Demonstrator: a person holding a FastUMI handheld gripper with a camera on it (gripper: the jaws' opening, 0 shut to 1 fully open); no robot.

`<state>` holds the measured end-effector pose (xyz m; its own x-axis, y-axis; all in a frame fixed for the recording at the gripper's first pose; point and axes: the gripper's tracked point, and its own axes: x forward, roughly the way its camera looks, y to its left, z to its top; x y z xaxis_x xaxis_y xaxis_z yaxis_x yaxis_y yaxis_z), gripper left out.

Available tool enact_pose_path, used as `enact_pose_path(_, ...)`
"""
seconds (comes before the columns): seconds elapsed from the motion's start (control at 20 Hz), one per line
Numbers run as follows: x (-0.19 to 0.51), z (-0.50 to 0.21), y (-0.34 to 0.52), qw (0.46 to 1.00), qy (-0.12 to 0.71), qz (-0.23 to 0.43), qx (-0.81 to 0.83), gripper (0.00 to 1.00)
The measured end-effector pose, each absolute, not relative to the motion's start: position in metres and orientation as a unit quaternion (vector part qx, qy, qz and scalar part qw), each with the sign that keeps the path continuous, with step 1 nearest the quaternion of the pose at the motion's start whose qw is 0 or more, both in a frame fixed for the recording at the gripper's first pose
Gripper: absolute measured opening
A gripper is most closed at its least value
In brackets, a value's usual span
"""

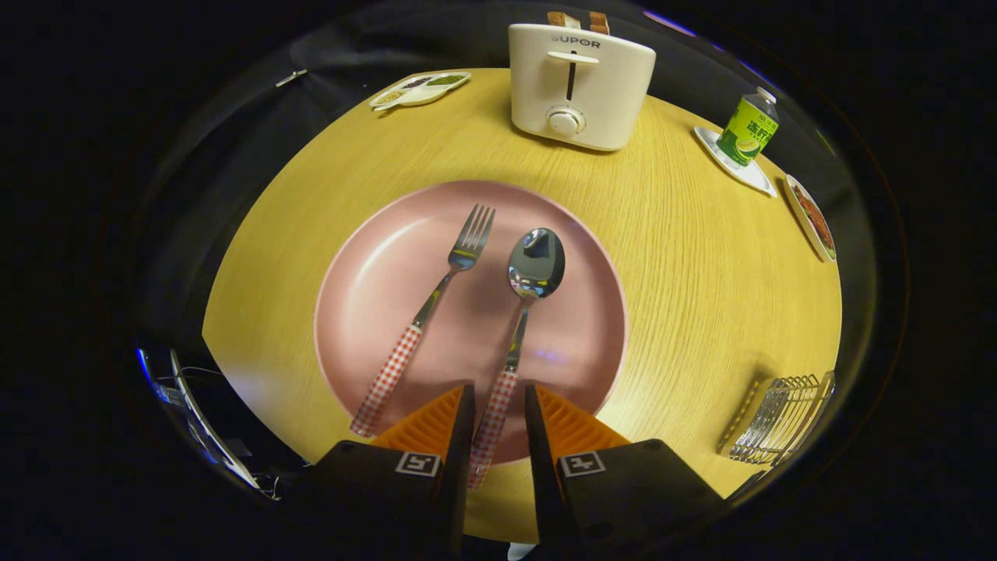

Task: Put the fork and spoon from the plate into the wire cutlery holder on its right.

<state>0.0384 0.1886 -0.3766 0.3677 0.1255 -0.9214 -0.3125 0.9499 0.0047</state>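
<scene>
In the gripper view, the gripper (498,405) hung low over the near rim of the pink plate (374,265), its two fingers (461,421) apart and straddling the checked handle of the spoon (520,327), with a visible gap on either side, so nothing was clamped yet. That line-up suggested the spoon was to be taken first, gripped by the handle where it overhung the plate's rim and offered clearance beneath. The fork (424,312) lay to the left of the spoon on the plate, angled, handle toward the fingers, so untouched. The wire cutlery holder (783,421) sat on the wooden table (701,257) well to the plate's right. Beyond the plate stood a toaster (580,86) and a green bottle (748,128).
</scene>
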Motion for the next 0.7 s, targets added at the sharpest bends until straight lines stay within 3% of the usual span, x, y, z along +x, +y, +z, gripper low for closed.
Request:
enact_pose_path(0.1,0.040,-0.377,0.187,0.822,0.549,0.126,-0.083,0.36)
enact_pose_path(0.25,0.040,-0.378,0.183,0.818,0.559,0.116,-0.074,0.17)
enact_pose_path(0.45,0.041,-0.370,0.178,0.816,0.565,0.110,-0.055,0.14)
enact_pose_path(0.7,0.036,-0.342,0.180,0.818,0.554,0.153,-0.031,0.11)
